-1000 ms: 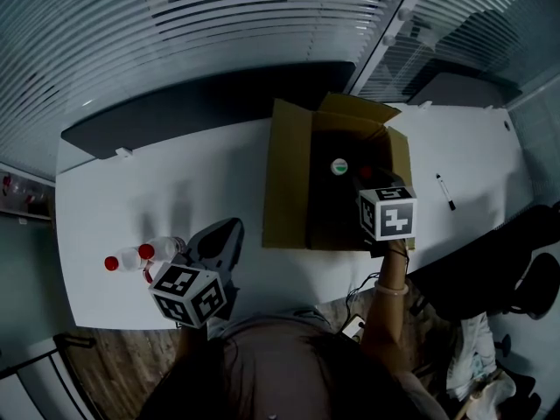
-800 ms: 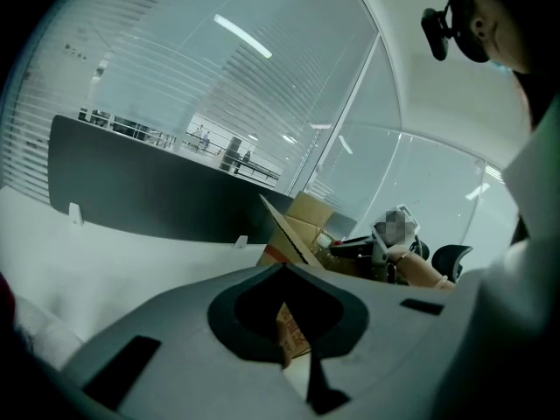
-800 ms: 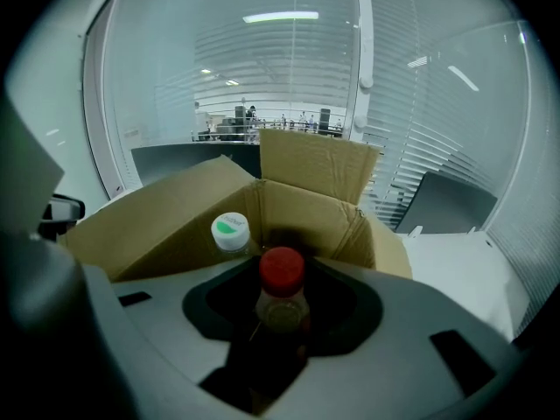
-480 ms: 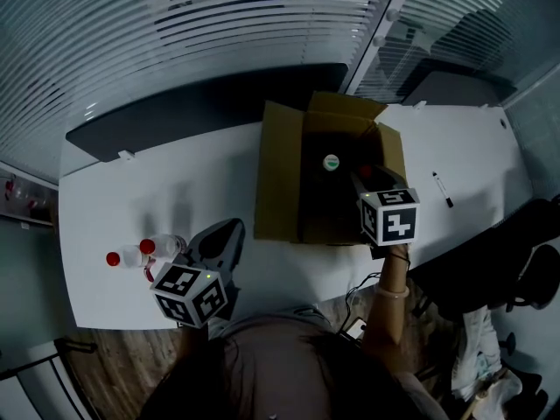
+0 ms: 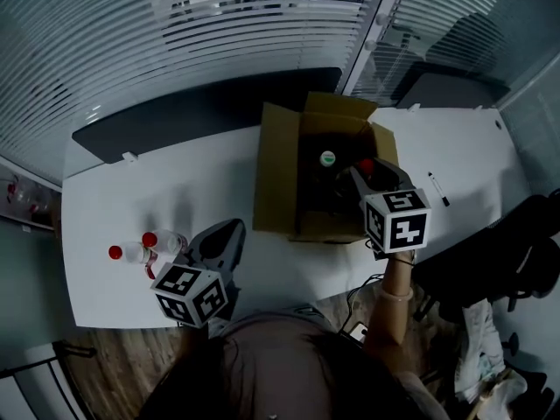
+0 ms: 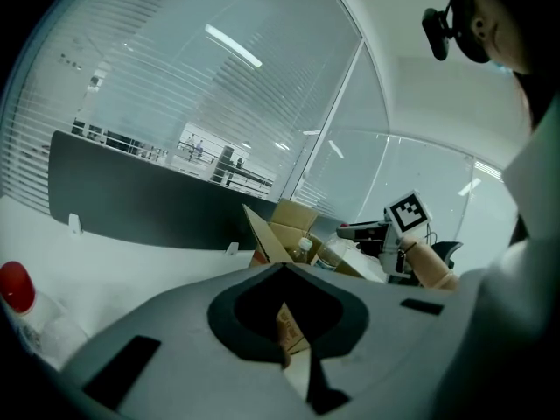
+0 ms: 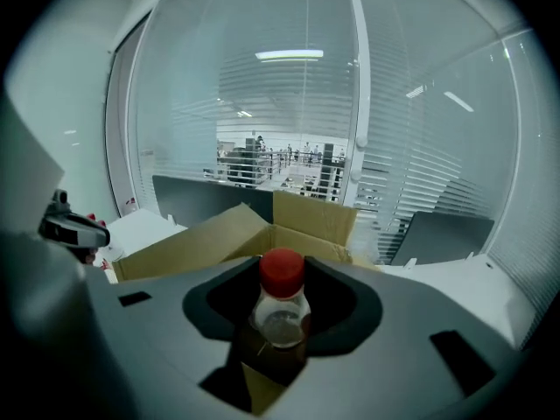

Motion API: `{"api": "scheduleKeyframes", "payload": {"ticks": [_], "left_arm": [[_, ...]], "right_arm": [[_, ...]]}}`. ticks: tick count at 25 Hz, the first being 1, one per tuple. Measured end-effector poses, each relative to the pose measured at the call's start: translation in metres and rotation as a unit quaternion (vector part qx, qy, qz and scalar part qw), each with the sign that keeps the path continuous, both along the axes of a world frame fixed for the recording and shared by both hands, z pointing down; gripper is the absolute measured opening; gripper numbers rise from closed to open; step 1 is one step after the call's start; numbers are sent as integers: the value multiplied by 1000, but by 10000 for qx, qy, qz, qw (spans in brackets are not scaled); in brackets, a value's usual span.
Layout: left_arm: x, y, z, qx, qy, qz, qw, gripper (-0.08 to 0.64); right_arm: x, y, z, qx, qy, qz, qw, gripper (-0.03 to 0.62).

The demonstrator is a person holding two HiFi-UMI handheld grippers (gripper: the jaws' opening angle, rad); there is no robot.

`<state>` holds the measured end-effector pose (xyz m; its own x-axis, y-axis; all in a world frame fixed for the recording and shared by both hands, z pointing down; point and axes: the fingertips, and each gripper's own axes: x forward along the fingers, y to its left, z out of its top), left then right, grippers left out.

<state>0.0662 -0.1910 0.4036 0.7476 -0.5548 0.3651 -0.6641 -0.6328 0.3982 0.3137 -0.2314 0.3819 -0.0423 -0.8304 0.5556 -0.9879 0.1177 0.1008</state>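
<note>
Left gripper (image 5: pixel 223 239) hovers closed and empty, two spare bottles (image 5: pixel 144 248) lying just to its left on the table (image 5: pixel 114 199). Right gripper (image 5: pixel 366 178) clenches a red-capped bottle (image 7: pixel 282 309) upright, so it clears the open box (image 5: pixel 276 178) beneath and ahead.

Office: glass walls (image 7: pixel 262 103) hung with blinds (image 5: pixel 114 42), long white desk (image 5: pixel 157 191) with dark divider (image 5: pixel 201 103), swivel chair (image 5: pixel 516 252) alongside, strip lights (image 7: pixel 289 55) overhead.
</note>
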Motion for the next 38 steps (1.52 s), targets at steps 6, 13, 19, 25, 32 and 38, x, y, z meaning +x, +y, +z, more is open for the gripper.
{"api": "scheduleKeyframes", "payload": {"ticks": [6,13,19,25,32,38], "left_arm": [[0,10,-6,73,24,9,10000,8],[1,23,-14,175,93,20,9998,8],[3,38,-15,230,159,48,9996,8],[8,61,-18,298,238,69,9993,8],[11,87,-17,258,225,8,9994,8],[10,113,-17,254,188,-184,9993,8]], "right_arm": [[-10,14,-41,408,19,-195,9990,169],[-30,38,-90,844,83,-589,9946,169],[-52,65,-124,1210,-75,-993,9876,169],[-71,99,-153,1513,-95,-1366,9790,169],[-84,132,-163,1636,-162,-1686,9719,169],[-100,161,-154,1511,-259,-2100,9656,169]]}}
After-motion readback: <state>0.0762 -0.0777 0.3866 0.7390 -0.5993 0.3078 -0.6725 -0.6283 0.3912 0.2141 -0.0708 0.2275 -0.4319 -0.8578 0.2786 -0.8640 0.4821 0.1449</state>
